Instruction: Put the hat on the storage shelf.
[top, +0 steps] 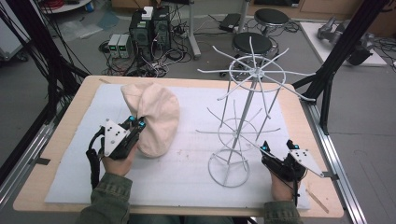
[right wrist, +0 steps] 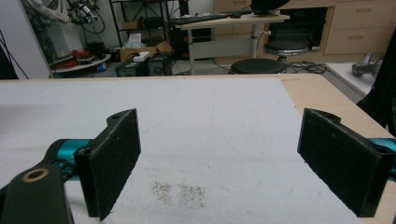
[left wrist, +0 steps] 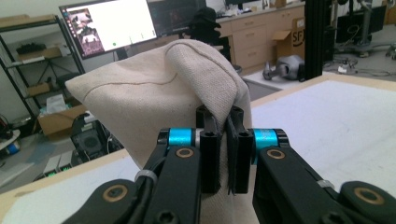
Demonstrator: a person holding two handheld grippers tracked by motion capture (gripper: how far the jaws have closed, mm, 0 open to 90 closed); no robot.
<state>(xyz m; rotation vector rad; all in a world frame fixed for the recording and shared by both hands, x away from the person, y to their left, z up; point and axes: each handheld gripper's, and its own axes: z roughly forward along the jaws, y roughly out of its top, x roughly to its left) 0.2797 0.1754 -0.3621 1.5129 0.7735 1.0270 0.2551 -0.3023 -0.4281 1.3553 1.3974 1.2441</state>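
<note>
Left gripper jaws pinch the cream cloth hat, raised.

1. At your two o'clock on the table stands a white wire rack, upright on its ring base.
2. Under it lies the white foam mat, covering most of the wooden table.
3. Beyond the table, at twelve o'clock, you see two black stools on the floor.
4. At eleven o'clock sit computer towers amid tangled cables.

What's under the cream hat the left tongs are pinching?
The white foam mat lies beneath the cream hat, whose fold the left tongs clamp. Whether its far edge rests on the mat stays hidden by cloth.
</note>
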